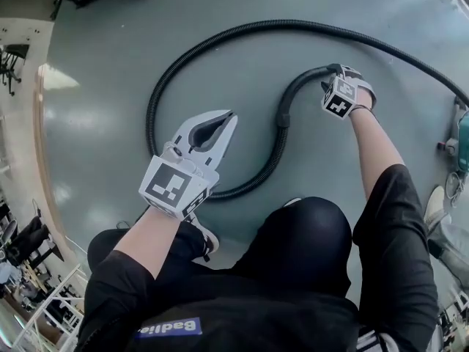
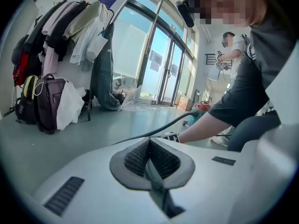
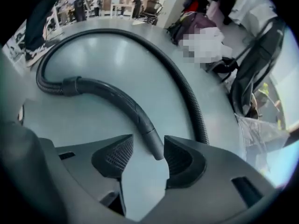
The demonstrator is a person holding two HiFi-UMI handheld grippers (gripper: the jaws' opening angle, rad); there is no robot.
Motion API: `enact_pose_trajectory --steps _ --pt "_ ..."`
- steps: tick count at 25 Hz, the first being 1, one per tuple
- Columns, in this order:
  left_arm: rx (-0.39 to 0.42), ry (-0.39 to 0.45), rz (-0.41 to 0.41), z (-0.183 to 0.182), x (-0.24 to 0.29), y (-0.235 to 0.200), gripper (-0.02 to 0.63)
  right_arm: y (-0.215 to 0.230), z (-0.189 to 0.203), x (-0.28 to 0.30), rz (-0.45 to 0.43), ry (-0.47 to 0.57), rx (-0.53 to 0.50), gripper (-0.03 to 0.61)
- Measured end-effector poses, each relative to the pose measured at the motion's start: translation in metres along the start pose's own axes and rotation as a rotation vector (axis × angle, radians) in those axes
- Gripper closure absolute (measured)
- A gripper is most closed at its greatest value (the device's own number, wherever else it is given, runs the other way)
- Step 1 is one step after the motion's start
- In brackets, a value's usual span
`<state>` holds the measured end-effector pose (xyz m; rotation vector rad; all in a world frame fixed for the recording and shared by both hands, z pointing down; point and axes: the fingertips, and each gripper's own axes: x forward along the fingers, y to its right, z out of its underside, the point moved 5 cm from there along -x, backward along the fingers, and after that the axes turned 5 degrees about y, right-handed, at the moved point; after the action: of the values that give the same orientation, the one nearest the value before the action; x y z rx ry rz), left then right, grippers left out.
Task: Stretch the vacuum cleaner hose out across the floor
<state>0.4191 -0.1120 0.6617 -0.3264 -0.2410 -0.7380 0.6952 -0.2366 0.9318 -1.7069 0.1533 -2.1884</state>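
Observation:
A black ribbed vacuum hose [image 1: 220, 39] lies on the grey floor in a big loop and ends in a curved rigid tube [image 1: 293, 94]. My right gripper [image 1: 333, 75] reaches down at the tip of that tube. In the right gripper view its jaws [image 3: 147, 143] stand open, with the tube's end [image 3: 156, 146] between them close to the right pad; I see no squeeze on it. My left gripper [image 1: 227, 119] hovers above the floor inside the loop, shut and empty [image 2: 149, 141]. The hose [image 2: 154, 132] runs beyond it.
The teal vacuum cleaner body [image 1: 462, 141] sits at the right edge, where the hose leads. A rack of coats and bags [image 2: 51, 78] stands by the glass doors [image 2: 159, 64]. Another person [image 2: 233, 45] stands far off. My own feet [image 1: 201, 233] are near the loop.

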Motion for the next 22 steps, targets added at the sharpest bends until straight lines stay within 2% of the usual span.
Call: enact_pose_trajectory --steps 2,5,11,15,17,22 --pt "-0.01 -0.017 -0.018 0.008 -0.002 0.0 0.618 0.005 -0.004 0.014 -0.005 -0.027 -0.089 0.391" --pt "-0.02 -0.028 -0.036 0.016 -0.007 0.001 0.618 0.008 -0.006 0.03 -0.03 -0.068 -0.149 0.391" --pt "-0.061 -0.036 -0.077 0.03 -0.015 0.002 0.618 0.011 0.009 0.053 -0.094 -0.086 -0.188 0.391" --pt "-0.039 -0.07 -0.112 0.041 -0.022 0.003 0.618 0.013 0.008 0.05 -0.105 -0.069 -0.19 0.407" --pt "-0.001 -0.094 -0.101 0.045 -0.02 0.005 0.618 0.012 -0.002 0.039 -0.079 -0.063 -0.206 0.41" --pt "0.067 -0.135 -0.057 0.046 -0.003 0.006 0.617 0.016 -0.051 -0.025 0.077 -0.007 -0.32 0.416"
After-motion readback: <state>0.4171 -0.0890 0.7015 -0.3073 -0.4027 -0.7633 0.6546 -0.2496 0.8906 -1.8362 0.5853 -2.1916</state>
